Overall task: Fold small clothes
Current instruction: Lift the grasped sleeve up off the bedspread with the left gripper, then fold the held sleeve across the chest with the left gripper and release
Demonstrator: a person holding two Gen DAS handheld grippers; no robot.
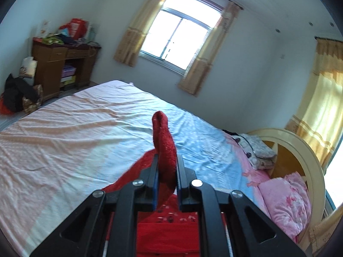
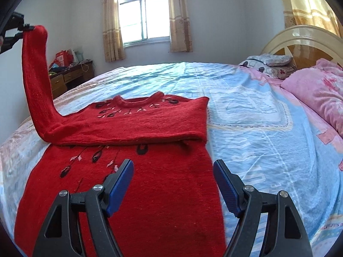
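Observation:
A red knitted sweater (image 2: 137, 184) with dark embroidery lies flat on the bed. Its right sleeve (image 2: 167, 122) is folded across the chest. My left gripper (image 1: 167, 160) is shut on the cuff of the left sleeve (image 1: 164, 141) and holds it high above the bed; in the right wrist view that sleeve (image 2: 36, 81) hangs upright from the gripper (image 2: 25, 29) at the far left. My right gripper (image 2: 173, 167) is open and empty, low over the sweater's body near its right edge.
The bed sheet (image 2: 257, 111) is blue and pink. Pink pillows (image 2: 317, 90) and a headboard (image 2: 300, 40) lie at the right. A wooden desk (image 1: 62, 66) with clutter stands by the far wall, beside a window (image 2: 143, 19).

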